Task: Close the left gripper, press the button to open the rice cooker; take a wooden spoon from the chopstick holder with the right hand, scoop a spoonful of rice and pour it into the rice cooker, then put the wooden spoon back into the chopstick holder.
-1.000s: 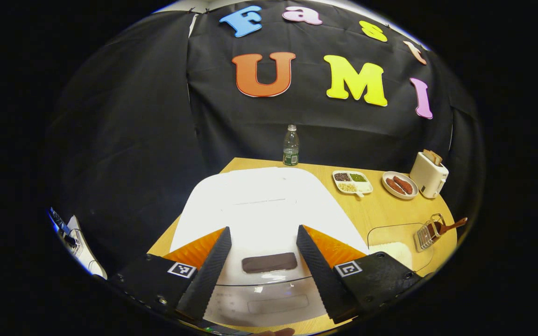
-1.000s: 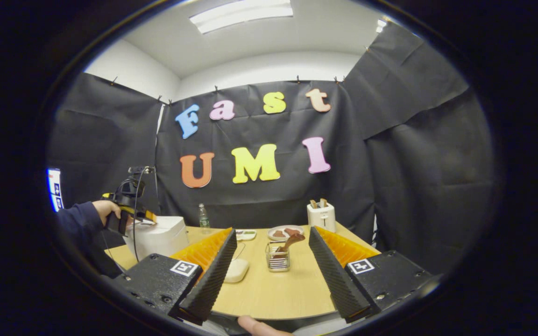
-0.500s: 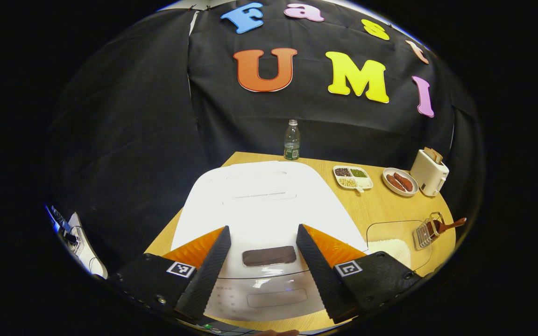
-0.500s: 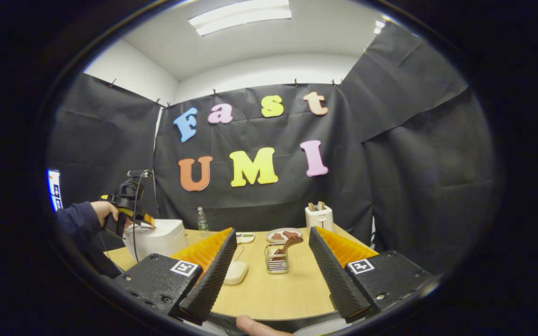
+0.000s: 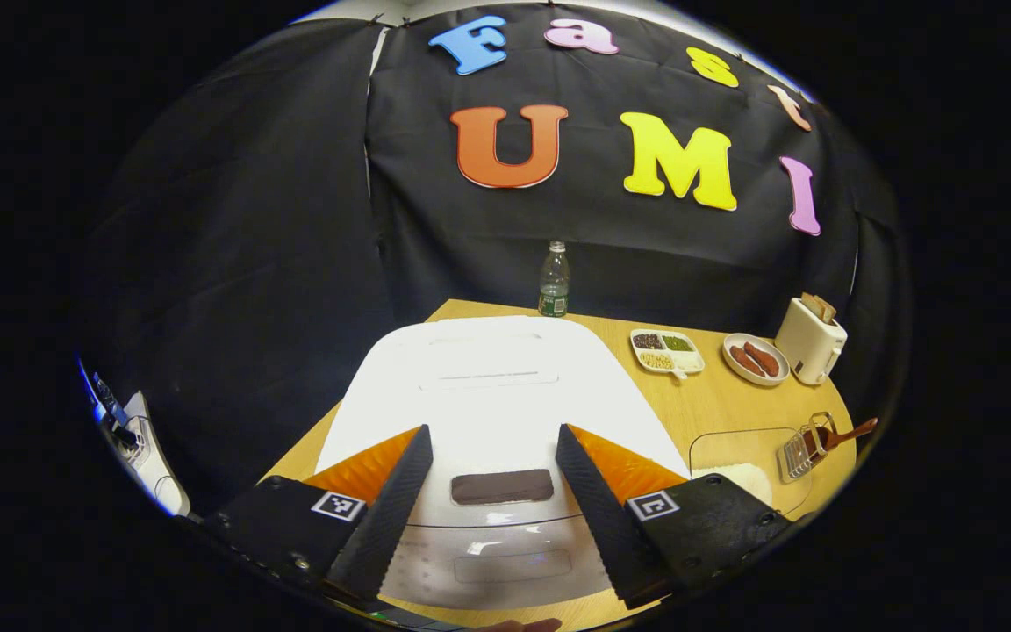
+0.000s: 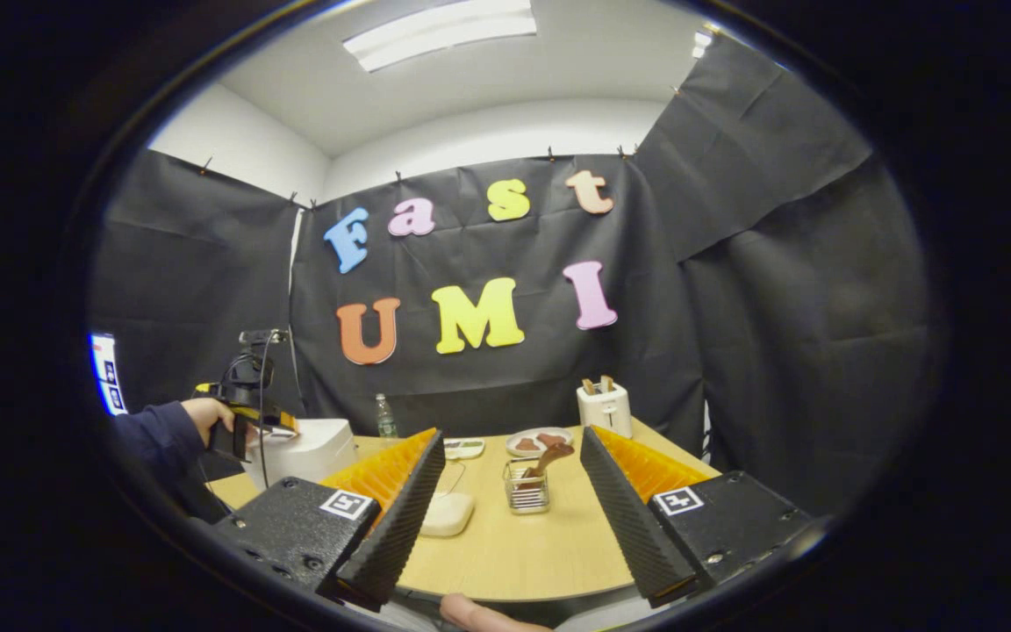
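Nothing in the task looks done yet. The rice cooker (image 5: 488,395) sits lid-down at the tabletop's (image 5: 716,404) left end, its dark button (image 5: 502,486) unpressed. The left claw (image 5: 492,478) hangs over it, fingers spread wide either side of the button, grasping nothing; closing comes first. Right of the rice cooker, the wooden spoon (image 6: 548,457) stands in the chopstick holder (image 6: 526,490). The right claw (image 6: 514,496) is released, empty, short of that holder.

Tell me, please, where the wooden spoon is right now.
In the right gripper view, the wooden spoon stands in the wire chopstick holder, mid-table, before the sausage plate.
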{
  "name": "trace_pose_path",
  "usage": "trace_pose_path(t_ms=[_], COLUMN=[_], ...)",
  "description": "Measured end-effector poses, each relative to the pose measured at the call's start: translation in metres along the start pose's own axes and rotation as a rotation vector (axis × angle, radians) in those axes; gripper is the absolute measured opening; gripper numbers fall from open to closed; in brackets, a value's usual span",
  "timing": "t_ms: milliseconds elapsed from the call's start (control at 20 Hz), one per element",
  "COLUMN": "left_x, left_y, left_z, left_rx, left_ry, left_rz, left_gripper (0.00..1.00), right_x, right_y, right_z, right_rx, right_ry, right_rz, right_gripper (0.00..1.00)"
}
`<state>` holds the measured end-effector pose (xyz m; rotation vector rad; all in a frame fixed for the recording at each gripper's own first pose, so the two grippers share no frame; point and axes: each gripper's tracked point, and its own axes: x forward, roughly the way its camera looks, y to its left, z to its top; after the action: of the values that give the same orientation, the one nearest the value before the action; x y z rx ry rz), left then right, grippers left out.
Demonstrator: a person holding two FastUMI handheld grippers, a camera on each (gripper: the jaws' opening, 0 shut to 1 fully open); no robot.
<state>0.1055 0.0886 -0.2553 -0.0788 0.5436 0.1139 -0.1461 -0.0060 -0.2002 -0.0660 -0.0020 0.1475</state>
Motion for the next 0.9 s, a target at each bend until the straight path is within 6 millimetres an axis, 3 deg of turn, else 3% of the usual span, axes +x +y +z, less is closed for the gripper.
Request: trace_pose_path(t_ms=[50,150,250,350,400,450,550,650,700,800,850,900], left_x=[-0.002,-0.017,-0.046,-0.070,-0.085,-0.100,-0.133,-0.160,-0.174,-0.194,-0.203,-0.212], left_y=[0.000,0.000,-0.001,-0.004,-0.005,-0.008,-0.019,-0.030,-0.036,-0.043,-0.043,-0.042], left_z=[0.000,0.004,0.018,0.017,0.015,0.015,0.021,0.018,0.016,0.011,0.009,0.008], left_rx=[0.001,0.010,0.034,0.041,0.039,0.041,0.040,0.016,0.006,0.016,0.030,0.043], left_ry=[-0.011,-0.043,-0.114,-0.149,-0.161,-0.186,-0.277,-0.341,-0.362,-0.406,-0.426,-0.449], left_rz=[-0.006,-0.008,-0.016,-0.016,-0.012,-0.016,-0.047,-0.084,-0.104,-0.124,-0.119,-0.110], left_gripper=[0.93,0.92,0.90,0.91,0.94,0.94,0.94,0.94,0.94,0.94,0.94,0.94], right_x=[0.000,0.003,0.005,0.008,0.010,0.011,0.014,0.016,0.016,0.019,0.020,0.021], right_y=[-0.002,-0.007,-0.012,-0.018,-0.021,-0.022,-0.027,-0.031,-0.032,-0.033,-0.034,-0.036], right_z=[0.001,-0.001,0.000,-0.003,-0.004,-0.005,-0.005,-0.009,-0.011,-0.016,-0.016,-0.015], right_rx=[-0.001,0.006,0.028,0.030,0.027,0.026,0.025,0.024,0.023,0.019,0.015,0.009], right_ry=[-0.004,0.001,0.002,0.009,0.014,0.016,0.017,0.024,0.032,0.049,0.053,0.051], right_rz=[-0.005,-0.016,-0.026,-0.041,-0.048,-0.053,-0.071,-0.086,-0.089,-0.091,-0.092,-0.095], right_gripper=[0.96,1.00,1.00,1.00,0.95,1.00,0.95,0.95,1.00,0.95,1.00,0.96])
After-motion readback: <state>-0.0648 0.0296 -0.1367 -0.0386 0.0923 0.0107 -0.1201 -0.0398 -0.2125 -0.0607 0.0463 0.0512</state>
